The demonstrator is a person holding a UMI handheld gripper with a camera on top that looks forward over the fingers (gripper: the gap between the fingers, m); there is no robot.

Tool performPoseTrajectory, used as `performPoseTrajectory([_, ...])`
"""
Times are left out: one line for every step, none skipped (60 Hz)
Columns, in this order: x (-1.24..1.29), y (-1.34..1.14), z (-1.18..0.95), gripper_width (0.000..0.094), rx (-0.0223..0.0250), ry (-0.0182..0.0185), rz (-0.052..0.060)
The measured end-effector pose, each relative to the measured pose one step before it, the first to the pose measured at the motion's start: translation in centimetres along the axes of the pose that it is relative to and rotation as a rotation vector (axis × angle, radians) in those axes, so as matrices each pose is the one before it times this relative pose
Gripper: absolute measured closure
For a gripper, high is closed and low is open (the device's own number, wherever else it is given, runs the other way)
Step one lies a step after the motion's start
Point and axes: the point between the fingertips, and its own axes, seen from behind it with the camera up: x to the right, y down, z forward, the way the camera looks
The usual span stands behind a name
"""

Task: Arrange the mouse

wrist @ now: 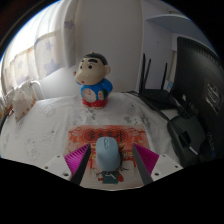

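A light blue-grey mouse [108,157] lies on a patterned orange and red mouse mat [100,133] on the table. My gripper [111,160] is open and low over the mat. The mouse stands between the two fingers, with a narrow gap at each side. The left pink pad [77,155] and the right pink pad [147,160] flank the mouse's body. The mouse rests on the mat under its own weight, and its near end is just ahead of the gripper's base.
A cartoon boy doll [95,80] in a blue top stands beyond the mat. A black router [152,92] with antennas and dark equipment [195,75] sit to the right. A pale soft toy [25,100] lies at the left, on the white patterned tablecloth [45,135].
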Motion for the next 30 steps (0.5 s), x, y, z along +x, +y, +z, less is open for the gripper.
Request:
performPoseTrajectory([-0.003,-0.057,-0.893,0.0076,-0.00496,-0.00077,0.0029])
performPoseTrajectory([-0.001,-0.007,-0.963,0.0075,-0.00664,-0.00018,0.0057])
performPoseTrajectory([0.004,0.012,-1.009,0.0075,-0.0059,0.00074,0.0077])
performPoseTrajectory([-0.012,0.018,-1.072,0.0072,-0.00559,0.00115,0.0097])
performPoseTrajectory([-0.071,0.062,-1.105,0.007,-0.00553,-0.00033,0.0087])
performPoseTrajectory([-0.149,0.161,-1.103,0.0073,-0.00637,-0.00341,0.0058])
performPoseTrajectory([-0.275,0.23,-1.143,0.007,-0.00637,-0.00316,0.0027])
performPoseTrajectory([-0.193,0.181,-1.068,0.0074,-0.00762,-0.00682,0.0013])
performPoseTrajectory([-0.153,0.281,-1.134,0.0074,-0.0076,-0.00672,-0.0002])
performPoseTrajectory([-0.074,0.324,-1.124,0.0078,-0.0075,-0.00366,0.0015])
performPoseTrajectory([-0.005,0.332,-1.101,0.0081,-0.00805,0.00022,0.0035])
performPoseTrajectory([0.012,0.367,-1.041,0.0082,-0.00809,0.00234,0.0043])
performPoseTrajectory([-0.005,0.381,-1.003,0.0083,-0.00804,0.00193,0.0041])
performPoseTrajectory([-0.007,0.398,-0.961,0.0082,-0.00744,0.00105,0.0026])
performPoseTrajectory([-0.023,0.399,-0.908,0.0084,-0.00734,0.00053,0.0001])
performPoseTrajectory([0.001,0.425,-0.841,0.0082,-0.00843,0.00075,-0.002])
performPoseTrajectory([0.039,0.435,-0.786,0.0082,-0.00952,0.00276,-0.003])
performPoseTrajectory([0.018,0.457,-0.659,0.0083,-0.00802,0.00695,-0.0019])
performPoseTrajectory([0.14,0.362,-0.704,0.0082,-0.00869,0.00648,-0.0027])
performPoseTrajectory([0.123,0.338,-0.636,0.008,-0.00383,0.00673,-0.0021])
performPoseTrajectory([0.133,0.257,-0.596,0.008,-0.00278,0.00597,-0.0032])
performPoseTrajectory([0.119,0.191,-0.522,0.0082,0.00033,0.0052,-0.0046])
performPoseTrajectory([0.111,0.165,-0.469,0.0082,0.00306,0.00493,-0.0056])
performPoseTrajectory([0.114,0.118,-0.463,0.008,0.0045,0.00496,-0.0063])
performPoseTrajectory([0.106,0.089,-0.382,0.008,0.00441,0.00418,-0.006])
performPoseTrajectory([0.064,0.136,-0.34,0.008,0.003,0.00364,-0.0047])
performPoseTrajectory([0.08,0.149,-0.283,0.0079,-0.00006,0.00272,-0.0035])
performPoseTrajectory([0.031,0.125,-0.315,0.0082,0.00149,0.00301,-0.0029])
performPoseTrajectory([0.026,0.037,-0.228,0.0082,0.00237,0.00311,-0.0018])
performPoseTrajectory([-0.033,0.061,-0.218,0.0082,0.00228,0.00109,0.0002])
